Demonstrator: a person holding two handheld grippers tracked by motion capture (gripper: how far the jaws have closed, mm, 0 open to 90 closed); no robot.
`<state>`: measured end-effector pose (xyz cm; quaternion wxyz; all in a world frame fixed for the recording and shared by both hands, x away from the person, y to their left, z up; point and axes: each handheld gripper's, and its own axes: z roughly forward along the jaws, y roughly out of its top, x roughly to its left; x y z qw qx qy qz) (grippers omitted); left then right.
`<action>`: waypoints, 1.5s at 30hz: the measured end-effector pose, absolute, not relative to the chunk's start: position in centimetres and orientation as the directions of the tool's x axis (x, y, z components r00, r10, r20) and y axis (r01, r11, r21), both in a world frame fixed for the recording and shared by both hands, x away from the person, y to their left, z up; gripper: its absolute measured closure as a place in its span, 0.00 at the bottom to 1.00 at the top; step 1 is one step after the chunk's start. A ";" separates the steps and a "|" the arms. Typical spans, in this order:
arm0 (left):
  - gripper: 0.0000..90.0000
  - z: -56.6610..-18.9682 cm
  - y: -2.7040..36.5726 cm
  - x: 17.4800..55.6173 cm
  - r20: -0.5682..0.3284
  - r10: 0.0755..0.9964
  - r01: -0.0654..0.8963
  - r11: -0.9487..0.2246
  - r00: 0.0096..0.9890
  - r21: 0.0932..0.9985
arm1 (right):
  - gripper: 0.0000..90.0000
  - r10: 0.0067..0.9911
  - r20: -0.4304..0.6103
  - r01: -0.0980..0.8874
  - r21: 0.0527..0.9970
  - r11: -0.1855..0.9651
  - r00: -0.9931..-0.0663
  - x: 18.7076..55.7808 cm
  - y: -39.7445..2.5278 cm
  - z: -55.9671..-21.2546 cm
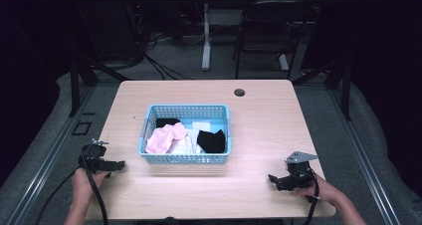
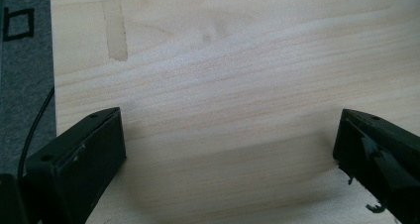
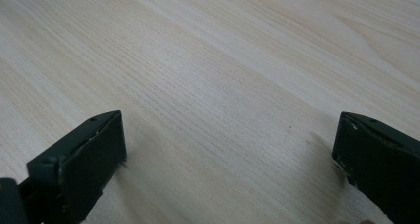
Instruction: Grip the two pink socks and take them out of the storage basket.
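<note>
Basket first: the light blue perforated plastic basket (image 1: 186, 135) sits on the pale wooden table (image 1: 259, 125), roughly at the table's middle, and serves as your reference landmark. Inside it lie a crumpled pink cloth (image 1: 165, 137) at the basket's left side, a white cloth (image 1: 186, 145) just beside the pink one, a black cloth (image 1: 211, 141) at the basket's right side, and another dark piece (image 1: 166, 121) toward the far left corner.

Your left gripper (image 1: 112, 165) rests low over the table to the left of the basket, near its front left corner, held in your left hand (image 1: 84, 182). In the left gripper view its jaws stand wide apart with bare wood between them, and a faint streak (image 2: 115, 33) marks the tabletop ahead.

Your right gripper (image 1: 278, 180) sits to the right of the basket and nearer to you, well apart from it, held in your right hand (image 1: 323, 189). In the right gripper view its jaws stand wide apart over bare wood.

A small dark round hole (image 1: 240, 92) lies in the table beyond the basket.
</note>
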<state>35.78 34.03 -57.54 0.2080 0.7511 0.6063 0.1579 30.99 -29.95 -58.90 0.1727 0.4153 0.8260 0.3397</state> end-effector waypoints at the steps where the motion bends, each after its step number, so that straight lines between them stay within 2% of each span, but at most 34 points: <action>1: 0.00 -57.5 34.0 35.8 -0.015 0.976 0.845 -0.179 0.215 0.504 | 0.00 0.803 -0.003 0.568 0.705 0.424 -0.596 31.0 -30.0 -58.9; 22: 0.00 -57.5 34.1 35.8 -0.015 0.973 0.844 -0.191 0.229 0.501 | 0.00 0.802 -0.001 0.567 0.706 0.423 -0.598 31.0 -29.9 -58.9; 29: 0.00 -57.3 34.2 35.9 -0.012 0.966 0.852 -0.221 0.258 0.475 | 0.00 0.802 -0.001 0.567 0.707 0.423 -0.598 31.0 -29.9 -58.9; 45: 0.00 -54.8 34.2 36.0 -0.079 0.953 0.869 -0.231 0.293 0.437 | 0.00 0.803 -0.001 0.569 0.705 0.424 -0.597 31.0 -29.9 -58.9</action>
